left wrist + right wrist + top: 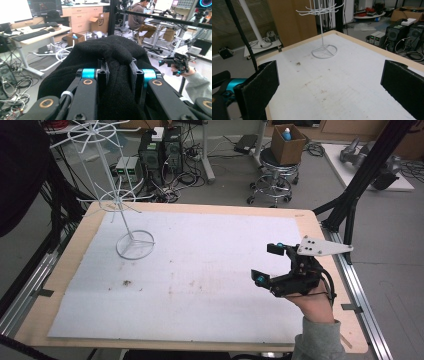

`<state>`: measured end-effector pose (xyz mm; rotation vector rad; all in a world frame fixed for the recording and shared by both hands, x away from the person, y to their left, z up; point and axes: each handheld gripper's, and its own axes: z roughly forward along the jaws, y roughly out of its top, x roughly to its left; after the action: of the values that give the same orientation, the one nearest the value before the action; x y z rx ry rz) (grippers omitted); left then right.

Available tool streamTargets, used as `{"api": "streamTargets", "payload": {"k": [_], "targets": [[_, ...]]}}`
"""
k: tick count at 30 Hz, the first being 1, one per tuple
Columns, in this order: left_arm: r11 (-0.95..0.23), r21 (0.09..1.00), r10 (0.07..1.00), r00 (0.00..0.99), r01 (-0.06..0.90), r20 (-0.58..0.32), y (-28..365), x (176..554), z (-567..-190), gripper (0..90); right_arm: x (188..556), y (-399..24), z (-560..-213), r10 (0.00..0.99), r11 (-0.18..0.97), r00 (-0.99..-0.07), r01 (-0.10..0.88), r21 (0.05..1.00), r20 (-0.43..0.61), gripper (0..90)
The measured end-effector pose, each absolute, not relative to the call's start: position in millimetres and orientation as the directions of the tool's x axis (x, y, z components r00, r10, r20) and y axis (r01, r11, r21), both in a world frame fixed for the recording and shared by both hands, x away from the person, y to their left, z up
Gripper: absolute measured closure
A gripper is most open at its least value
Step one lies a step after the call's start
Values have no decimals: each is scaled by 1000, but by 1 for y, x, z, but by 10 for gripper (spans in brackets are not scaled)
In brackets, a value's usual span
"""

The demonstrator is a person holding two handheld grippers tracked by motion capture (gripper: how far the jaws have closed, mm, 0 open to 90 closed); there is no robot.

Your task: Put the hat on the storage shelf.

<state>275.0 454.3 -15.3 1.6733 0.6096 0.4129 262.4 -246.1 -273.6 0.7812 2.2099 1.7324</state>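
In the left gripper view, my left gripper [117, 75] is shut on a fold of thick black knit fabric [110, 50] that bulges up over the jaws. A dark black mass [17, 170] hangs at the top left edge of the high view. My right gripper [266, 263] hovers over the right side of the white mat [200, 270], jaws wide open and holding nothing. Its black pads [259, 85] stand far apart in the right gripper view. A white wire display stand [135, 244] [324, 51] stands upright on the mat's far left.
The mat covers a wooden table [70, 250] with metal rails along both sides. Black frame posts [360, 185] rise at the right. Behind the table are computer towers [160, 150], cables and a stool bearing a cardboard box [287, 142].
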Motion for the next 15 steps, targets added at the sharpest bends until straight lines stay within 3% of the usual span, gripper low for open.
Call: {"api": "streamTargets", "payload": {"k": [15], "targets": [[-92,980,634,769,178,-81,453,300,-14,742,263,-246,-274,538,170,-831,274,947,144,7]]}}
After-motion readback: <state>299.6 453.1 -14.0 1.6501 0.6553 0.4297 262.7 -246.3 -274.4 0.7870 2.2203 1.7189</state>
